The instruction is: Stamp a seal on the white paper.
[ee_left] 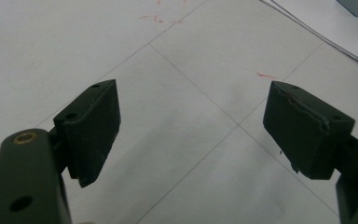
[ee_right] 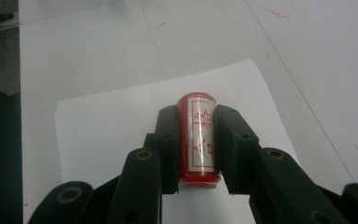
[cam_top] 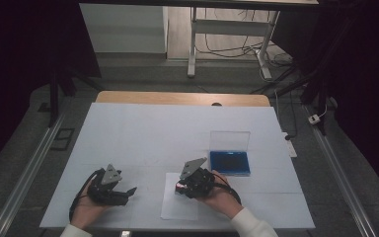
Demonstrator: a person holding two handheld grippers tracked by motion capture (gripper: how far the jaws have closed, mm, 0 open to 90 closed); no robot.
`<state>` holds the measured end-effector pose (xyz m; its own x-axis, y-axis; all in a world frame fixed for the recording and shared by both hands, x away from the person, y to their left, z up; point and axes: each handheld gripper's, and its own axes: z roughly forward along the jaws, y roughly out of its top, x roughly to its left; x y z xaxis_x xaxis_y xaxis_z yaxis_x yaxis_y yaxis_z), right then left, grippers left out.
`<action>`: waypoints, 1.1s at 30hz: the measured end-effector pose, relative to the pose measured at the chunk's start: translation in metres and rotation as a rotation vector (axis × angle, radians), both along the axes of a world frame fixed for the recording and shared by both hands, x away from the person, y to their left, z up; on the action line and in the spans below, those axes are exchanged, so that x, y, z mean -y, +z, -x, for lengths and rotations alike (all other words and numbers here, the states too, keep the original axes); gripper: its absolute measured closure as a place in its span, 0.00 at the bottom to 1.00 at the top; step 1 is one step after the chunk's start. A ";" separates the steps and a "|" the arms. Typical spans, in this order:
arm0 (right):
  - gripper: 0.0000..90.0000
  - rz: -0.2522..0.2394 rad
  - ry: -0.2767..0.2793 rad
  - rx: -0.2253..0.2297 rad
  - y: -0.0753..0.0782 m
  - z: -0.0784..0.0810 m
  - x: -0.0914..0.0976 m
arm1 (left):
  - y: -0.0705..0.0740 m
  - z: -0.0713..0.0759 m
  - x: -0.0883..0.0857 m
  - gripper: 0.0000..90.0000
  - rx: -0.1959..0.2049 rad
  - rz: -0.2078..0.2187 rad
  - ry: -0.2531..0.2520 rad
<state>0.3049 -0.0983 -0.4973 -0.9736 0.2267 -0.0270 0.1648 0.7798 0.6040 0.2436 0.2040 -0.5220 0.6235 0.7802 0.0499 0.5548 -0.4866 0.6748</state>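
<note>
High view: the right gripper (cam_top: 180,187) sits over a sheet of paper (cam_top: 177,210) near the table's (cam_top: 128,133) front edge, a red stamp (cam_top: 178,186) pinched at its tip. A blue ink pad (cam_top: 230,163), lid up, lies just beyond and to the right, nearer this hand than the left gripper (cam_top: 128,192).

Left gripper view: its jaws stand wide apart over bare table surface (ee_left: 182,135), grasping nothing.

Right gripper view: the jaws clamp the red stamp (ee_right: 198,140), whose long axis runs along the jaws, its far end pointing away over the sheet of paper (ee_right: 112,135).
</note>
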 end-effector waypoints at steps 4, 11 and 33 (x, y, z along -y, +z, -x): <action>0.79 -0.005 -0.007 -0.003 0.000 0.000 0.000 | 0.000 0.000 0.000 0.21 0.000 -0.002 0.001; 0.78 0.005 -0.007 0.009 0.000 0.002 0.000 | 0.000 0.000 0.000 0.21 -0.001 0.001 0.001; 0.77 -0.088 -0.008 0.012 0.012 0.004 0.007 | -0.001 -0.001 -0.001 0.21 -0.001 0.003 0.001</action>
<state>0.3005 -0.1055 -0.4854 -0.9714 0.2367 -0.0179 0.1636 0.7223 0.6720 0.2444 0.2049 -0.5229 0.6225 0.7812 0.0470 0.5559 -0.4836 0.6761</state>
